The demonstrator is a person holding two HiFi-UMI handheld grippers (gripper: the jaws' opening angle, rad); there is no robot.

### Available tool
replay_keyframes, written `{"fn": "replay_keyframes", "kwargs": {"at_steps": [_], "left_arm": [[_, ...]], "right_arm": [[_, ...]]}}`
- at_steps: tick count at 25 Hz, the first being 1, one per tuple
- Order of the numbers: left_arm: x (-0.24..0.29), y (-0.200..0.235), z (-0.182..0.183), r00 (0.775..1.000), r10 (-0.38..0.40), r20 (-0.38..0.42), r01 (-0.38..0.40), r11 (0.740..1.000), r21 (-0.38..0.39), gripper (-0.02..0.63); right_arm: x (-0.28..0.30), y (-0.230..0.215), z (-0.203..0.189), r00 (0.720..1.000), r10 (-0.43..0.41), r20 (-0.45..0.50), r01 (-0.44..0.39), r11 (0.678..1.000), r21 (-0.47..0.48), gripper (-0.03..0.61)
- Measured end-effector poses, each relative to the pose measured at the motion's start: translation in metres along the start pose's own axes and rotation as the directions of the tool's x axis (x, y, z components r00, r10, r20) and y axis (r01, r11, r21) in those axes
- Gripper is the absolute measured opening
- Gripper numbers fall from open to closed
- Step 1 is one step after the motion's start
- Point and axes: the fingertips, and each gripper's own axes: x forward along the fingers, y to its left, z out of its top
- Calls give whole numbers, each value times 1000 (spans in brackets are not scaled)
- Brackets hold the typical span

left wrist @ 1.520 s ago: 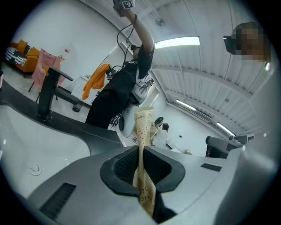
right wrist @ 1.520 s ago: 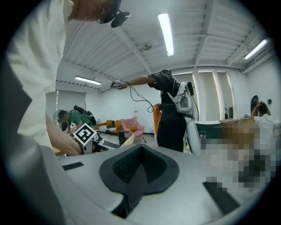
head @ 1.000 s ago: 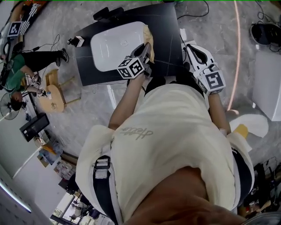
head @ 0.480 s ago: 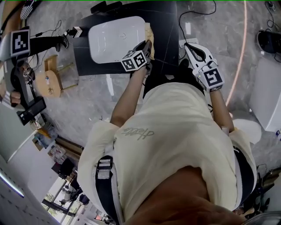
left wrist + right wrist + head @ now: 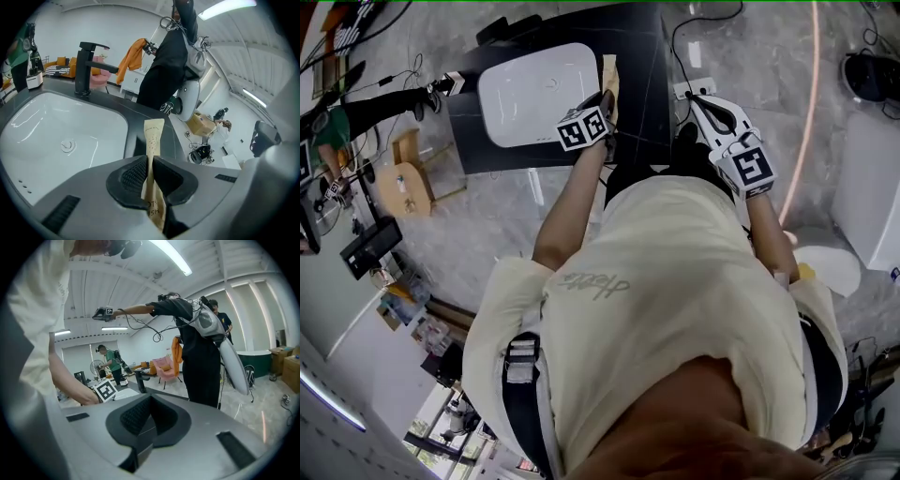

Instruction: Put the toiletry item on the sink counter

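Note:
A slim tan paper toiletry packet (image 5: 153,136) sticks up between the jaws of my left gripper (image 5: 149,177). The pads still press on it while the jaws are opening slightly. In the head view the left gripper (image 5: 607,101) holds the packet (image 5: 609,77) over the dark sink counter (image 5: 642,66), just right of the white basin (image 5: 534,89). From the left gripper view, the basin (image 5: 56,136) lies to the left and a strip of counter (image 5: 140,110) lies under the packet. My right gripper (image 5: 694,99) hangs off the counter's right side, its jaws (image 5: 147,420) shut on nothing.
A black faucet (image 5: 85,65) stands at the basin's far side. A small dispenser (image 5: 33,77) sits at the counter's left corner. A person in black (image 5: 168,61) stands behind the counter. A wooden stool (image 5: 398,183) and cables (image 5: 703,28) are on the floor.
My left gripper with the packet has crept slightly farther along the counter beside the basin. The right gripper has barely moved.

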Motion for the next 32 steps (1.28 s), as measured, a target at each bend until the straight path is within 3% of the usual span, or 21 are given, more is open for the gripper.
{"fn": "replay_keyframes", "kwargs": {"at_steps": [6,9,19,25,29,32], "left_arm": [[10,6,1,997,68,-47,-67,998,17,44],[11,11,-2,996,75,-50,-76,997,-17,118],[-10,9,18,997,58,44,-56,997,-51,132],[-48,-4,46,977,-20,214,25,1000,-19,132],[-76,-21,71,933,-157,322,150,988,48,132],[-96,-29,77,901,-268,342,247,963,106,132]], "right_arm": [[7,-10,7,1000,1,1,-1,1000,-18,-6],[11,-9,8,1000,9,0,-9,1000,-13,-5],[18,-5,11,999,40,3,-40,999,-11,-6],[26,10,15,999,54,3,-54,998,-28,-6],[30,29,28,1000,8,28,-7,999,-32,-6],[26,53,47,998,-23,64,23,1000,-5,-6]]}}
